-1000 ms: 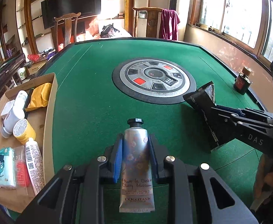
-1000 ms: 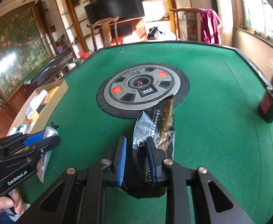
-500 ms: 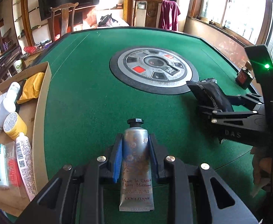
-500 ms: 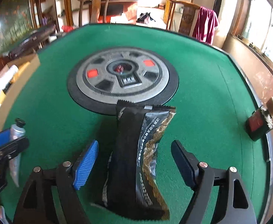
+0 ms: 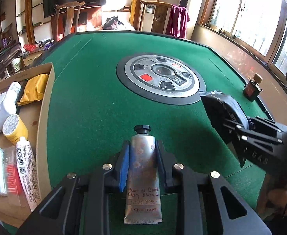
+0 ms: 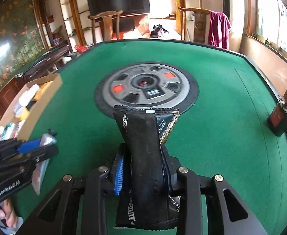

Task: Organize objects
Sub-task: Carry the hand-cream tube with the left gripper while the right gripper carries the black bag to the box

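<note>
Left tongs (image 5: 142, 163) clamp the hand-cream tube (image 5: 143, 176); right tongs (image 6: 143, 168) are closing, squeezing the black packet (image 6: 143, 148).

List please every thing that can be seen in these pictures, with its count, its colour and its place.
hand cream tube: 1, silver with black cap, between left gripper's pads
snack packet: 1, black and gold, between right gripper's closing jaws
small bottle: 1, dark with tan cap, table's right edge
cardboard box: 1, brown, table's left edge; holds tubes, bottles, a yellow pouch
table: 1, green felt, grey round centre panel
chairs: 2, wooden, beyond the table
left gripper: 1, black, shut on the tube
right gripper: 1, black, pinching the packet
</note>
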Motion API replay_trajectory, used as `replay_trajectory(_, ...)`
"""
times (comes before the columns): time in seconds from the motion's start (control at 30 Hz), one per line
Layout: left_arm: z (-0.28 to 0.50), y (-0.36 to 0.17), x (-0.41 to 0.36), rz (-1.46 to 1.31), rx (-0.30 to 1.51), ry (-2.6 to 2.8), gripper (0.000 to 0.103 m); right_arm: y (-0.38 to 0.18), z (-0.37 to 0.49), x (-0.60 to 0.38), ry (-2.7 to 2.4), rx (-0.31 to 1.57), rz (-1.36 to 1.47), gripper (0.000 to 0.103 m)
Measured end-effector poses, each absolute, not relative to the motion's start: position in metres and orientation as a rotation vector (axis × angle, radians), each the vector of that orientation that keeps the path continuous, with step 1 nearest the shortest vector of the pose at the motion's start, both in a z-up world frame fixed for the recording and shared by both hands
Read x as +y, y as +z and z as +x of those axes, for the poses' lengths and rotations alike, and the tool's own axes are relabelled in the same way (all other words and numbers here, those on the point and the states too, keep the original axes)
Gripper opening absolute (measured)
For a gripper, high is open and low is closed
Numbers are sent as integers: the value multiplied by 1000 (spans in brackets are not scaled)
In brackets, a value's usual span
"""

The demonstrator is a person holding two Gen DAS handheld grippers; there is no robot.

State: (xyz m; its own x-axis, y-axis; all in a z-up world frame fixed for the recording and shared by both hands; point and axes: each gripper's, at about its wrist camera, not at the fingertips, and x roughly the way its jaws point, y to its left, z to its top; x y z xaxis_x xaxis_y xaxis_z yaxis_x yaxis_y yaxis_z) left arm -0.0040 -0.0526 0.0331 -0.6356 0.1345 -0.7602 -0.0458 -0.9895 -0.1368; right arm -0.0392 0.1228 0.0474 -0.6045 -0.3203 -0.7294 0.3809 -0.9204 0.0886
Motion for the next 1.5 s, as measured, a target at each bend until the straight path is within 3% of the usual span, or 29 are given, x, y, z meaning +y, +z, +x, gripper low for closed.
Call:
replay_trajectory(0.7, 39, 79, -89, -1112, -194, 2873, 25, 76, 5, 71, -2420, 71, 1038, 35)
replay_trajectory(1.5, 90, 116, -241, -982, -477, 3096, 25, 110, 28, -71, -2214, 168, 944, 35)
